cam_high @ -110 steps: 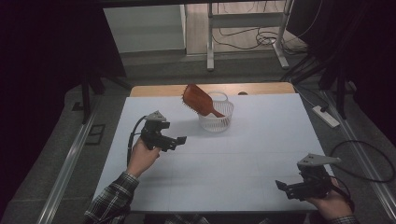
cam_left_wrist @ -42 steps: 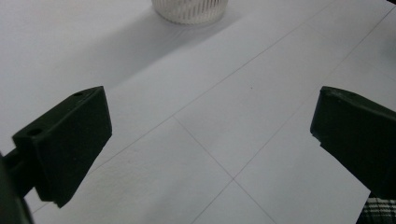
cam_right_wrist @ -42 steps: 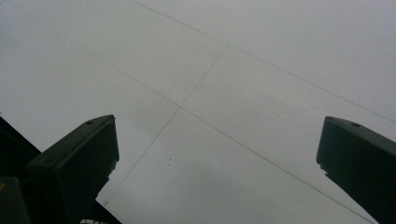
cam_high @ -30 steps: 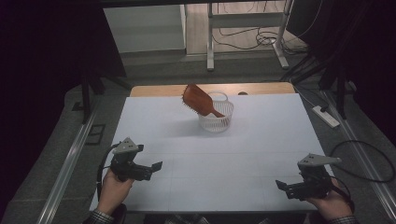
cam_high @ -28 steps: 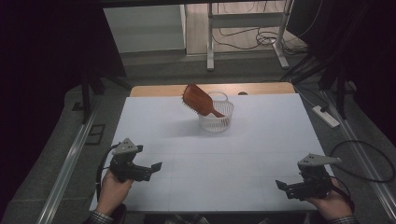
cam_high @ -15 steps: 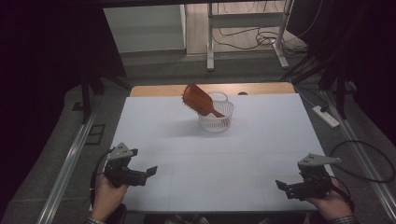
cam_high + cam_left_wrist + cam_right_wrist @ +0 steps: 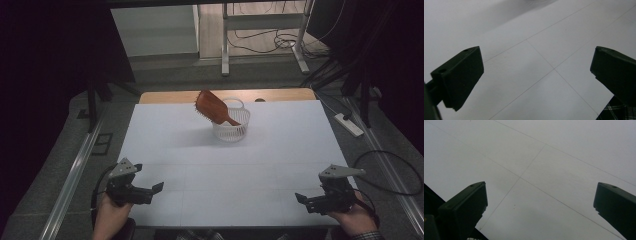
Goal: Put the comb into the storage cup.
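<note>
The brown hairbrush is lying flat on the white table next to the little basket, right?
Not quite. The high view shows the brown hairbrush standing tilted in the little basket, handle down inside it and bristle head sticking up over the rim. It is not flat on the white table.

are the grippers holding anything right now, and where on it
Nothing is held. The left gripper and right gripper both have open, empty jaws over the table.

1. Table (image 7: 280,165): white top marked with thin grid lines; a wooden strip shows along the far edge.
2. White basket (image 7: 231,125): stands near the table's far edge, centre.
3. Brown hairbrush (image 7: 212,107): rests tilted in the basket, head projecting up and left over the rim.
4. Power strip (image 7: 349,124): lies on the floor, right of the table.
</note>
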`<state>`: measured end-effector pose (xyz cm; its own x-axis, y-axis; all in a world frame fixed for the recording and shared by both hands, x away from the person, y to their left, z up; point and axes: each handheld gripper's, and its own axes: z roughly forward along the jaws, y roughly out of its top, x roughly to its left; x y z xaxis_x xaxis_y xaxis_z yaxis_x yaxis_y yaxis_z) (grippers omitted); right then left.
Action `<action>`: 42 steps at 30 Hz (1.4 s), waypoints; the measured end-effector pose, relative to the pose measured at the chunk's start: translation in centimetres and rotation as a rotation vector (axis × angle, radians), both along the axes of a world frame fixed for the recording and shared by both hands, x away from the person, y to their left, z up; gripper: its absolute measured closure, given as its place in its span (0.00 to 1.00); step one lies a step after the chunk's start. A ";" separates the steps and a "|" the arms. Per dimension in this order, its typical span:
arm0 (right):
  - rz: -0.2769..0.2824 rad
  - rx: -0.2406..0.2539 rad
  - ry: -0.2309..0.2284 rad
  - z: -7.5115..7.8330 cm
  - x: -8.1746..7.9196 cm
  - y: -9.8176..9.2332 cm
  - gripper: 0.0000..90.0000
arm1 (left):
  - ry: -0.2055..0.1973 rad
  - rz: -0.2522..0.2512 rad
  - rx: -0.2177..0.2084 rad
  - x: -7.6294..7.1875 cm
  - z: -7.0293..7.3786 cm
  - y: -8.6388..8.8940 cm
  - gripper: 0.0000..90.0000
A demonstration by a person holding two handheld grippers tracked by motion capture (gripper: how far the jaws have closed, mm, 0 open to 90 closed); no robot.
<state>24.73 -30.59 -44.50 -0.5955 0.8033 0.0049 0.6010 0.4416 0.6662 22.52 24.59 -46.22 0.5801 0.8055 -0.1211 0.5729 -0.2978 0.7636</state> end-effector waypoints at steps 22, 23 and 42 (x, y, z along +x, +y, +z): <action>-0.002 -0.003 0.000 0.0 0.0 0.0 0.00 | 0.020 0.026 0.019 -1.2 -0.4 0.9 0.00; -0.002 -0.003 0.000 0.0 0.0 0.0 0.00 | 0.022 0.025 0.021 -1.2 -0.4 0.9 0.00; -0.005 -0.007 -0.001 0.0 0.0 0.1 0.00 | 0.039 0.015 0.038 -1.8 -0.5 1.0 0.00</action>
<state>24.76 -30.52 -44.49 -0.5912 0.8065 -0.0014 0.6026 0.4429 0.6638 20.76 25.56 -46.70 0.5631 0.8187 -0.1126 0.6069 -0.3172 0.7287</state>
